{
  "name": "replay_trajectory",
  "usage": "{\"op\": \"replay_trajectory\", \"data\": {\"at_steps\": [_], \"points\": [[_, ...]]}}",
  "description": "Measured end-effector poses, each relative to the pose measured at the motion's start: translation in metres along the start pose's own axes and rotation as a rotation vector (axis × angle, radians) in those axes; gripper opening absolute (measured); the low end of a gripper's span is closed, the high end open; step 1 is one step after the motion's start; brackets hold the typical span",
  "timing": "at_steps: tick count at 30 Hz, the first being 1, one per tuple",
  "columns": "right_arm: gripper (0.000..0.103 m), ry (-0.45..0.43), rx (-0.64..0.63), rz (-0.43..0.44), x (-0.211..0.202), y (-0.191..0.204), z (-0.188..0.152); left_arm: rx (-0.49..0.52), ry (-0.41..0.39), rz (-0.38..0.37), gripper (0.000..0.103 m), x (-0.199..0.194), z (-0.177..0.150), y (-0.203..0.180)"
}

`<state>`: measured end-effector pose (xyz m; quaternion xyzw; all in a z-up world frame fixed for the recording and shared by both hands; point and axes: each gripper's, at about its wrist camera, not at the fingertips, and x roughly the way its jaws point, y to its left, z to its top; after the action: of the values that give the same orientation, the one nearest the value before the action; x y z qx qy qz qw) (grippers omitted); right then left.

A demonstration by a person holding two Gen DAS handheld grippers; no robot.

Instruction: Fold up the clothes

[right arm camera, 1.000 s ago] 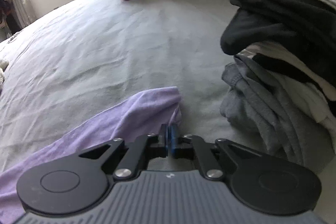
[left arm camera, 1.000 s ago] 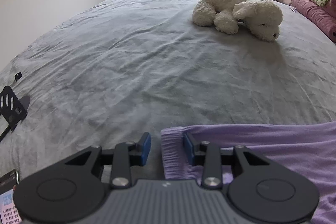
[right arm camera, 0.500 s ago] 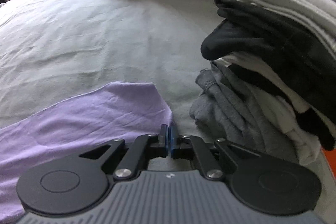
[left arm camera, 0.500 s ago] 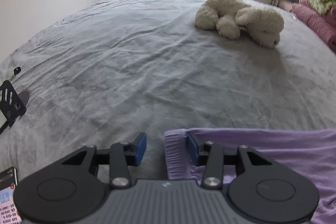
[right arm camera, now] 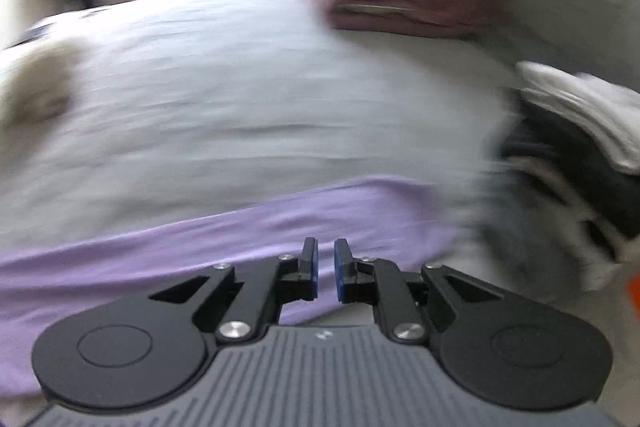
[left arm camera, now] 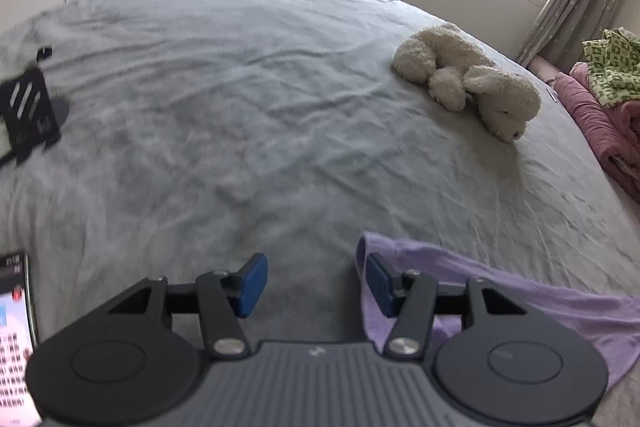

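Note:
A light purple garment [left arm camera: 520,307] lies flat on the grey bed sheet [left arm camera: 240,131]. Its left edge curls against the right fingertip of my left gripper [left arm camera: 316,283]. That gripper is wide open, with only bare sheet between its blue pads. In the right wrist view, which is motion-blurred, the purple garment [right arm camera: 240,239] stretches across just beyond my right gripper [right arm camera: 325,269]. The right pads stand a narrow gap apart, and I see nothing held between them.
A cream plush dog [left arm camera: 468,83] lies on the far right of the bed. Folded pink bedding [left arm camera: 600,123] carries a green patterned cloth [left arm camera: 612,63]. A black stand [left arm camera: 28,111] and a phone [left arm camera: 16,327] sit at the left. A pile of clothes [right arm camera: 568,155] rises at the right.
The left jaws have opened much wider and the view has tilted up. The right gripper, shut on the purple edge before, has parted its pads and swung left, blurring the view.

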<state>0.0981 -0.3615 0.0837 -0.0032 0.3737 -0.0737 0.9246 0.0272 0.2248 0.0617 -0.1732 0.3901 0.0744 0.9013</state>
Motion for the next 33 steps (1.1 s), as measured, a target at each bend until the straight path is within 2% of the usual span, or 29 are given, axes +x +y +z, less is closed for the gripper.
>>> {"op": "replay_trajectory", "data": {"at_steps": [2,7,10,12,13,17,22,23,25,26,27,31,33], "points": [[0.014,-0.014,-0.112,0.109,-0.020,0.052,-0.012,-0.001,0.026,-0.018,0.052,-0.002,-0.004,0.003],[0.018,-0.061,-0.442,0.409,-0.075,0.184,-0.068,-0.023,0.083,-0.073,0.049,-0.007,-0.014,0.012],[0.024,-0.100,-0.644,0.572,-0.108,0.254,-0.105,-0.029,0.083,-0.080,0.049,-0.013,-0.016,0.017],[0.033,-0.136,-0.803,0.685,-0.130,0.293,-0.128,-0.040,0.074,-0.094,0.049,-0.017,-0.015,0.023],[0.034,-0.165,-0.878,0.721,-0.141,0.309,-0.138,-0.046,0.073,-0.102,0.049,-0.018,-0.015,0.026],[0.035,-0.256,-1.173,0.770,-0.163,0.364,-0.166,-0.039,0.098,-0.127,0.048,-0.021,-0.023,0.031],[0.035,-0.290,-1.348,0.758,-0.168,0.405,-0.178,-0.015,0.092,-0.151,0.048,-0.029,-0.029,0.039],[0.035,-0.299,-1.371,0.722,-0.167,0.410,-0.181,-0.020,0.093,-0.151,0.048,-0.029,-0.030,0.044],[0.028,-0.315,-1.417,0.650,-0.166,0.420,-0.187,-0.030,0.102,-0.152,0.048,-0.029,-0.033,0.051],[0.014,-0.323,-1.439,0.614,-0.165,0.426,-0.190,-0.034,0.106,-0.152,0.048,-0.029,-0.034,0.055],[0.008,-0.319,-1.417,0.596,-0.163,0.426,-0.187,-0.040,0.110,-0.154,0.048,-0.029,-0.035,0.059],[0.007,-0.258,-1.089,0.657,-0.162,0.411,-0.149,-0.077,0.129,-0.193,0.049,-0.030,-0.039,0.069],[0.007,-0.217,-0.819,0.703,-0.156,0.389,-0.127,-0.102,0.138,-0.222,0.049,-0.030,-0.040,0.072]]}}
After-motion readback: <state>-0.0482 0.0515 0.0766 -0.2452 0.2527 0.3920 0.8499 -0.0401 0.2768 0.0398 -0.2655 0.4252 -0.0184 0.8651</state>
